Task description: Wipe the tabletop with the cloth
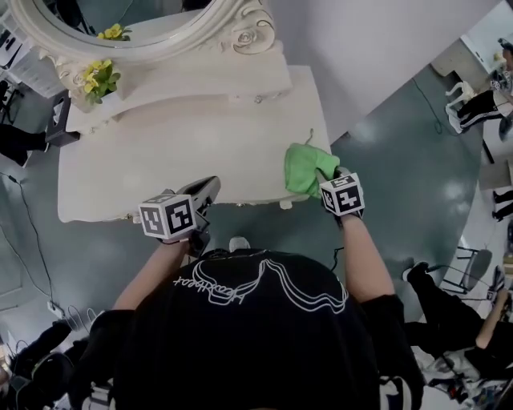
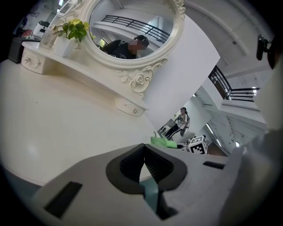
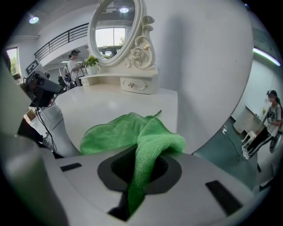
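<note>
A green cloth [image 1: 304,167] lies bunched on the front right corner of the cream dressing table [image 1: 160,160]. My right gripper [image 1: 327,178] is shut on a fold of the cloth [image 3: 146,145], which spreads out flat on the tabletop [image 3: 110,106] ahead of the jaws. My left gripper [image 1: 210,189] hovers at the table's front edge near the middle, its jaws shut with nothing between them. From the left gripper view the cloth [image 2: 163,142] shows small at the far right beside the right gripper's marker cube [image 2: 197,144].
An ornate oval mirror [image 1: 128,24] stands at the table's back on a raised shelf with small drawers [image 1: 240,84]. A pot of yellow flowers [image 1: 98,80] sits at the back left. The floor drops away right of the table. People stand far off at the right.
</note>
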